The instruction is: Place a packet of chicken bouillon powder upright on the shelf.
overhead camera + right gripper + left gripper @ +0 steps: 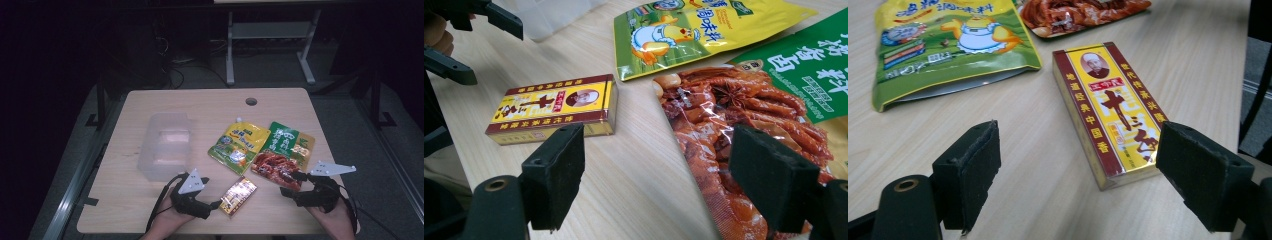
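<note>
A small red-and-yellow box [238,195] lies flat near the table's front edge. My left gripper [210,192] is just left of it, open and pointing at it. In the left gripper view the box [1110,110] lies ahead, its near corner beside the right pad, untouched; the gripper [1083,175] holds nothing. My right gripper [294,183] stands open at the near end of a green pouch with red food printed on it [283,155]. In the right gripper view the gripper [659,185] hovers with its right pad over the pouch [749,125], the box [556,107] farther left.
A yellow-green pouch [239,146] lies beside the green one. A clear plastic container [165,145] stands at the middle left. The wooden table [210,105] has a round hole [251,101] near its far edge. Table legs and cables lie beyond on the dark floor.
</note>
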The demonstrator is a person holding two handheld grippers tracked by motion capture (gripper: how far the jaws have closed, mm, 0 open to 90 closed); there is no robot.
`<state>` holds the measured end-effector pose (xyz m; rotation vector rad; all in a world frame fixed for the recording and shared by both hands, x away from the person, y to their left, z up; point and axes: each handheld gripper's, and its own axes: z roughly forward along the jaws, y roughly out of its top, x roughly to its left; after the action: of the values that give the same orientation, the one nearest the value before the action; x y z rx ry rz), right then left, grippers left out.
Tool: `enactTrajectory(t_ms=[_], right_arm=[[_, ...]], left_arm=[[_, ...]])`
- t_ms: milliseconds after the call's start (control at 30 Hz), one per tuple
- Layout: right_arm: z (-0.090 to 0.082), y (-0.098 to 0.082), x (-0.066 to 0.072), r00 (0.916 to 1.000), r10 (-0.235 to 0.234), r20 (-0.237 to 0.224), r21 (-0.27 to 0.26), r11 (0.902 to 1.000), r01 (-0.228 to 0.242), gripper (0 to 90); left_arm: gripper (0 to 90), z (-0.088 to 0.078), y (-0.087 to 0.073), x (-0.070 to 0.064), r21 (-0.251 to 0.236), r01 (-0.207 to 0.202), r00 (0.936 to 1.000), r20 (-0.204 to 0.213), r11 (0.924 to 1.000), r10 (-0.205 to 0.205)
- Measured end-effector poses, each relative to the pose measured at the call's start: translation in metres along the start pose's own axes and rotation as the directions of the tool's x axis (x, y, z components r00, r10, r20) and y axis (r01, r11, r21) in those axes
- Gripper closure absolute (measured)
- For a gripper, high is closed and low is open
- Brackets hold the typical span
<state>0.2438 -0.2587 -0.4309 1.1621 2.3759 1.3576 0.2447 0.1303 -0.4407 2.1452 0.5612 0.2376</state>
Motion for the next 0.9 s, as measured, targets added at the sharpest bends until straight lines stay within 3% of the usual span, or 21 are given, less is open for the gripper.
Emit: enactTrajectory(t_ms=[733, 900], right_arm=[[0.004, 0.003, 0.002, 0.9999, 0.002, 0.014, 0.003, 1.0, -0.002, 20.4], [0.009, 0.012, 0.001, 0.999, 0.044, -0.004, 0.017, 0.9989, -0.044, 18.6]], left_arm=[[23.2, -0.004, 0.005, 0.001, -0.012, 0.004, 0.9999, -0.012, 0.9999, -0.004], [29.0, -0.001, 0.013, 0.004, -0.02, 0.033, 0.9994, 0.003, 0.9992, -0.033]])
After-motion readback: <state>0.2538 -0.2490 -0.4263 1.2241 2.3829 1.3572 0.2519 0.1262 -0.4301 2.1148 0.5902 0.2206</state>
